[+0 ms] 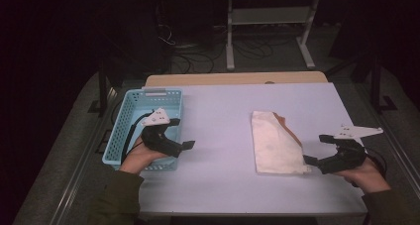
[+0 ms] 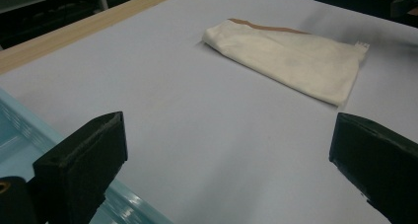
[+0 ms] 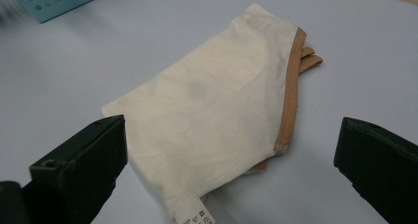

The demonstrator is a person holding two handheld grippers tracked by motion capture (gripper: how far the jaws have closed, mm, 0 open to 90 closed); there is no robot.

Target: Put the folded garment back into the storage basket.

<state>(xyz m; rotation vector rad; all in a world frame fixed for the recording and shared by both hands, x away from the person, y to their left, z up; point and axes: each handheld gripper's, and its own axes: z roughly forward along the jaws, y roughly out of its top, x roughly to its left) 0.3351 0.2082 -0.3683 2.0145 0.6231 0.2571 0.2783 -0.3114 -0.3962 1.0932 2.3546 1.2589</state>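
High view: the folded cream garment [image 1: 276, 144] lies flat on the counter [image 1: 223, 126], right of centre and well apart from the light blue basket [image 1: 130, 113] at the left edge. The right tongs [image 1: 323, 151] sit just beside the garment's near right corner with jaws apart and nothing held; the left tongs [image 1: 181, 133] hover at the basket's right rim, jaws likewise apart and empty. The work appears to be at an early stage: the folding looks complete, no grasp has been made, and any transfer to the basket remains to be done. Left gripper view: the garment [image 2: 288, 56] rests far ahead between the spread jaws. Right gripper view: the garment [image 3: 212, 105], trimmed with tan edging [image 3: 288, 95], lies close ahead; a small white label [image 3: 193, 215] at its near corner carries print too small to read.
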